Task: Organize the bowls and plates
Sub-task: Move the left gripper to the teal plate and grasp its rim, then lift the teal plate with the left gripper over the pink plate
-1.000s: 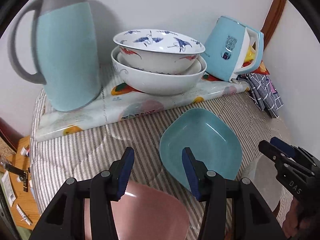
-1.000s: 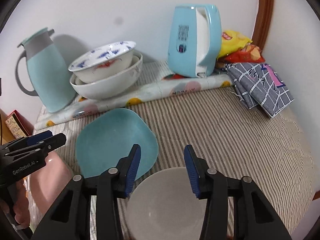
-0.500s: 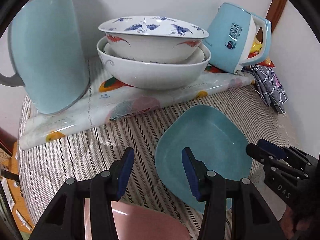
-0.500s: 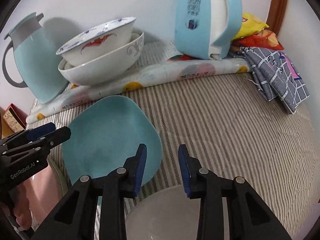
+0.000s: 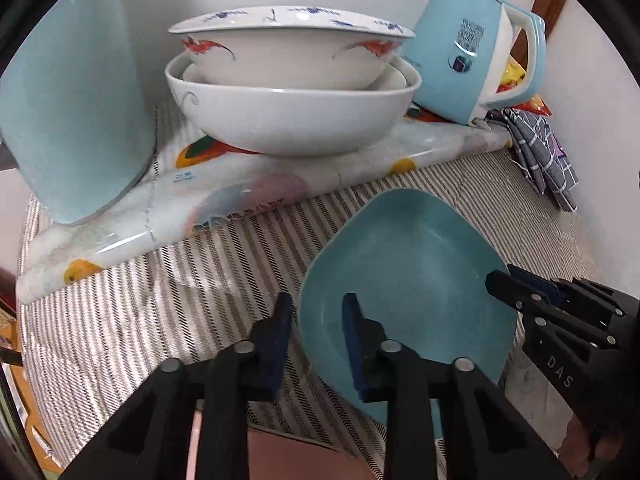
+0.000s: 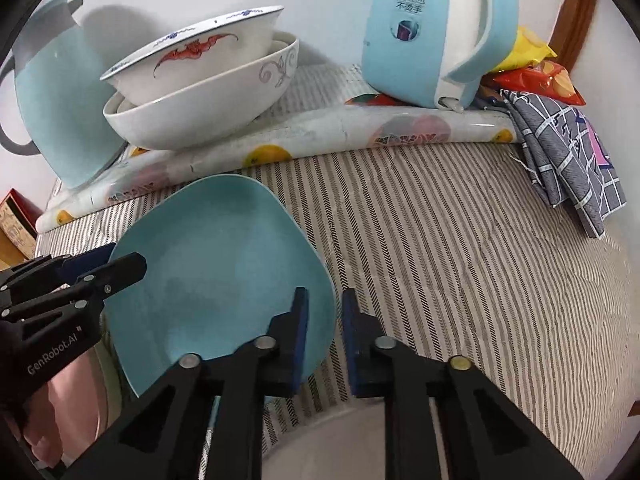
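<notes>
A teal square plate (image 5: 408,280) lies on the striped cloth; it also shows in the right wrist view (image 6: 216,272). My left gripper (image 5: 316,316) straddles its left rim, jaws partly closed, one finger inside the plate and one outside. My right gripper (image 6: 324,312) straddles its right rim the same way. Whether either pad touches the rim is unclear. Stacked white bowls (image 5: 292,96) with red and blue patterns stand at the back (image 6: 200,92). A pink plate (image 5: 288,456) and a white bowl (image 6: 360,444) lie at the near edge.
A light blue thermos jug (image 5: 76,96) stands back left, a blue electric kettle (image 6: 432,36) back right, both on a rolled fruit-print mat (image 5: 240,200). A checked cloth (image 6: 568,160) and snack packets (image 6: 536,68) lie at the right.
Both grippers moved forward and down onto the teal plate's opposite rims, and both sets of jaws narrowed.
</notes>
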`<state>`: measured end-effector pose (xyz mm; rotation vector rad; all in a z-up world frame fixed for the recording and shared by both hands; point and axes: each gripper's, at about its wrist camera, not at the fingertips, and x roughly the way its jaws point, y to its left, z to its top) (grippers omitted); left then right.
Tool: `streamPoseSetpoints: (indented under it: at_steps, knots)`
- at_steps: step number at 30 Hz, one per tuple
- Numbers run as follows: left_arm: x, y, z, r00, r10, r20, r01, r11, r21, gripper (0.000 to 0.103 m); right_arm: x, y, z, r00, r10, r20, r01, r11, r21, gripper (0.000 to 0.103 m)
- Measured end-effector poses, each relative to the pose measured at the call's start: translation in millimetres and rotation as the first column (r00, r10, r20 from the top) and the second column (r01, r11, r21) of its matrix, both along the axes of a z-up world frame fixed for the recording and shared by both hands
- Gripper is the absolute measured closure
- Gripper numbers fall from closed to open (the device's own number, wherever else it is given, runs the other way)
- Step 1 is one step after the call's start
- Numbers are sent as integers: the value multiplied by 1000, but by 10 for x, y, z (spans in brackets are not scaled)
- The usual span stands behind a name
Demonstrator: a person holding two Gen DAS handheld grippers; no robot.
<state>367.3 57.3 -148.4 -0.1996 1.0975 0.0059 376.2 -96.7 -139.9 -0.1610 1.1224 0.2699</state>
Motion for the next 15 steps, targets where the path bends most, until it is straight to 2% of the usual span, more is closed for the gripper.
streamPoseSetpoints:
  at_steps: [2, 4, 8, 15]
  knots:
    - [6, -14, -10, 1000, 0, 5, 0, 1000, 19, 86, 10, 12, -22, 1000, -5, 4, 5, 1000, -21, 95]
    - [12, -4, -13, 1000, 2, 11, -2, 1000, 30, 93, 4, -2, -23, 1000, -10, 8, 10, 1000, -21, 96]
    - [21, 41, -5, 1000, 9, 10, -9, 1000, 0, 95, -7, -21, 6, 999, -22, 24, 22, 1000, -9, 98]
    - [-45, 33, 152, 999, 3, 44, -4, 1000, 21, 95, -37, -30, 153, 998, -40, 57, 39, 999, 11, 98]
